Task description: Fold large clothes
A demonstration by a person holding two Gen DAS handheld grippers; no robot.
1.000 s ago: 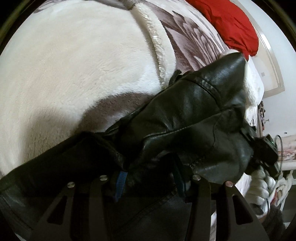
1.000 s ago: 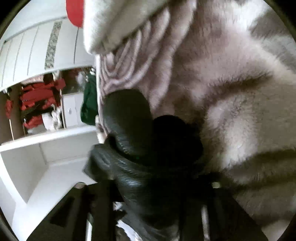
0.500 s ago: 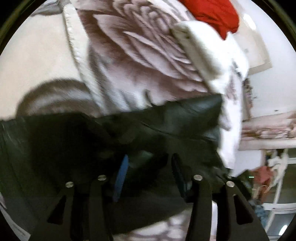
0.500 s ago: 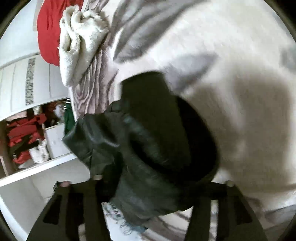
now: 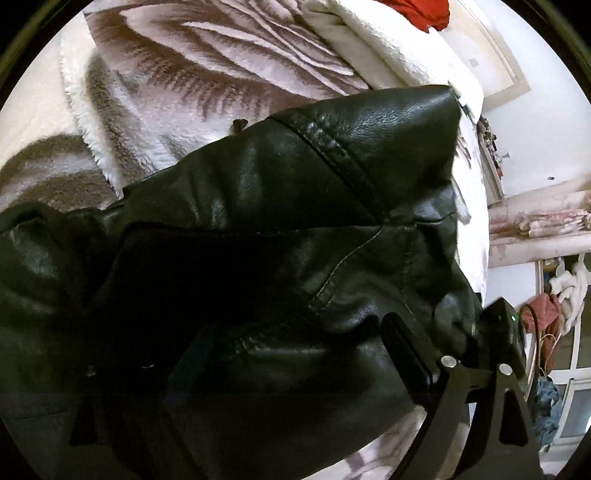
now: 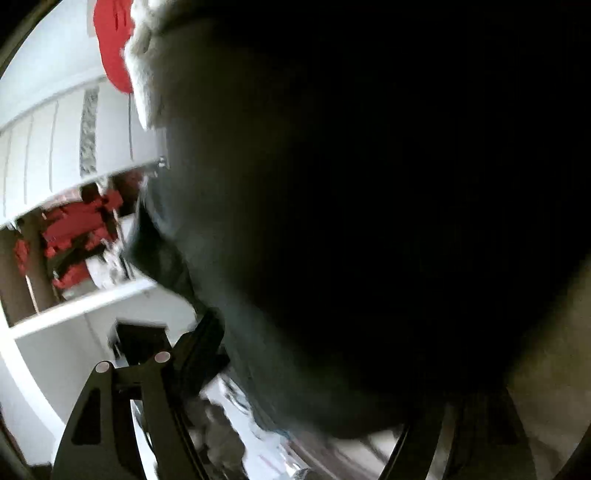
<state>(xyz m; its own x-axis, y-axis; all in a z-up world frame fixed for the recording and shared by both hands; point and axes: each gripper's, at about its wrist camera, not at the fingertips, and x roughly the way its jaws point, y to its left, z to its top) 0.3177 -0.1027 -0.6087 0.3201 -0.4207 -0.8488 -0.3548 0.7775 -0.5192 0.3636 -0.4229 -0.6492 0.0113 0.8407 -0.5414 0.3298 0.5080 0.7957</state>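
A black leather jacket lies bunched on a plush bed blanket and fills the middle and bottom of the left wrist view. My left gripper points down at it. Its jaws are opening wide, with jacket folds between them and the pads off the leather; the right finger shows clearly, the left one is lost in shadow. In the right wrist view the jacket is a dark blur over most of the frame. My right gripper is also opening, its left finger beside the jacket's edge.
The bed carries a grey-brown flower-patterned blanket, a white fleece and a red cloth at the back. Folded linens are stacked at the right. White shelves holding red clothes stand left of the bed.
Both grippers' jaws have spread wide from a tight hold on the jacket. Both hands carried the jacket across the bed onto the patterned blanket; it now blocks most of the right view.
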